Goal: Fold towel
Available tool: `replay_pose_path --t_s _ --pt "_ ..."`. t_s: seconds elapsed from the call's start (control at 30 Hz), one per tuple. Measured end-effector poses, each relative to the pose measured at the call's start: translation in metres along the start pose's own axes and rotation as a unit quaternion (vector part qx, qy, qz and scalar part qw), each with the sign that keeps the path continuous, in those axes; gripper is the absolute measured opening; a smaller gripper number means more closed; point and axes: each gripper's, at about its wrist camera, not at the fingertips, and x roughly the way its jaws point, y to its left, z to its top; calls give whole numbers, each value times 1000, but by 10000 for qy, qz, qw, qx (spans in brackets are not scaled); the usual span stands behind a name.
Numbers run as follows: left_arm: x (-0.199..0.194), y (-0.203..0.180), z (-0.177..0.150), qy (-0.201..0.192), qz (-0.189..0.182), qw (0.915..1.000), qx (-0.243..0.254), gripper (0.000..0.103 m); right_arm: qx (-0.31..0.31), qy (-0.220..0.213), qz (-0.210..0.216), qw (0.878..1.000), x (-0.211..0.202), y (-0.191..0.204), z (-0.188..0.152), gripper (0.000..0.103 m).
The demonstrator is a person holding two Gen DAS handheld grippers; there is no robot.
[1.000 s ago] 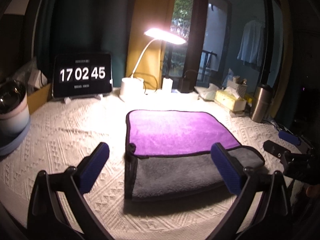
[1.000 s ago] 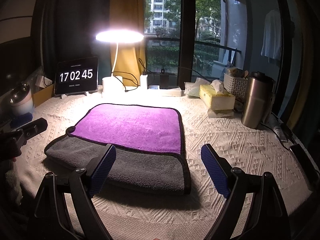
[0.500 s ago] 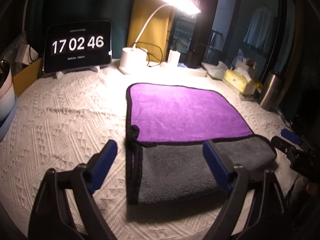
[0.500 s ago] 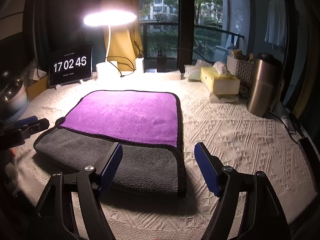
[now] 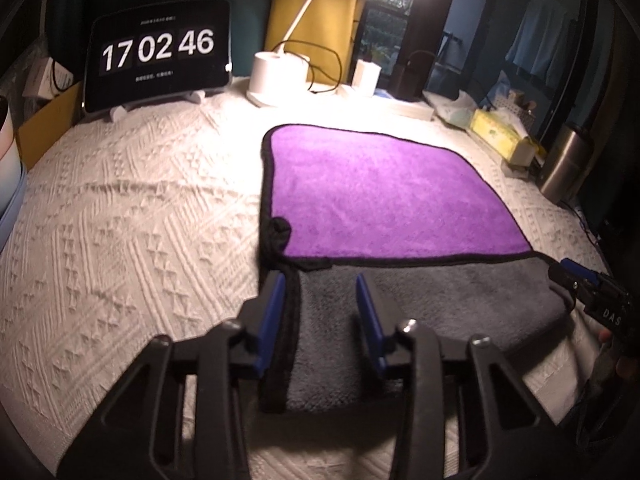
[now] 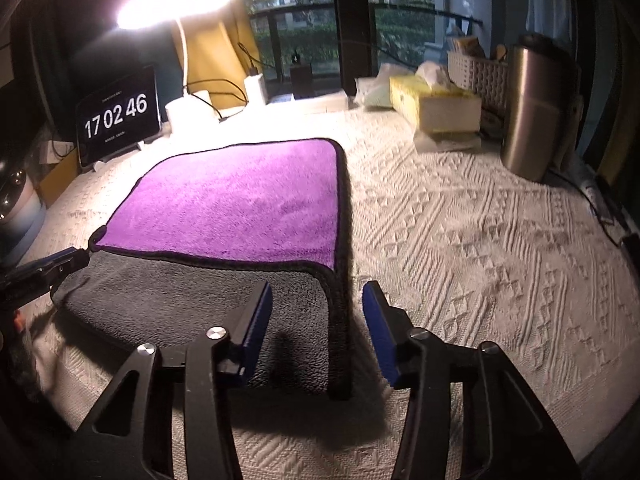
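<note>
Towel point(image 5: 384, 200) lies flat on the counter point(image 5: 132, 216), which carries a white knit-pattern cover. It's folded w/ the purple side up at the back and a grey strip showing along the near edge, black piping all round.

Left hand-held gripper point(image 5: 320, 296) sits at the near-left corner of the grey strip: jaws partly apart, one blue pad just outside the piped side edge, the other over the grey pile. Corner lies between the pads, not pinched.

Right hand-held gripper point(image 6: 318, 312) is at the near-right corner, same setup: left pad over the grey, right pad over the bare cover, piped edge in the gap, jaws apart, nothing clamped.

Each cam catches the other gripper's tip at the far end of the grey strip, close to that corner; contact can't be told.

Beyond the towel: clock tablet point(image 5: 160, 52) reading 17 02 46 at back left, lit desk lamp point(image 6: 176, 4) beside it. Right cam shows lamp head in full, plus window w/ trees and buildings; left cam clips the lamp head at the top edge.

Yellow tissue box point(image 6: 436, 100), white basket point(image 6: 476, 76) and steel tumbler point(image 6: 532, 108) are clear in right cam, small and dim in left. Left cam only: hanging shirt point(image 5: 536, 44) at back right.
</note>
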Motion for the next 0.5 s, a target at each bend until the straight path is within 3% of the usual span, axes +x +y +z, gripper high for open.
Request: replay_pose_path --t_s 0.23,0.3,0.43,0.5 --pt "5 2 -2 145 5 9999 -15 13 -204 363 0 9991 14 6 -1 37" --pt "4 2 -3 130 16 9999 0 11 -343 363 -40 9987 15 11 -2 32" --pt "0 3 -4 67 52 10000 10 9 -490 307 -93 9983 12 15 -2 10" --pt "-3 3 -4 39 61 10000 27 9 -496 245 -132 9984 10 16 -2 7"
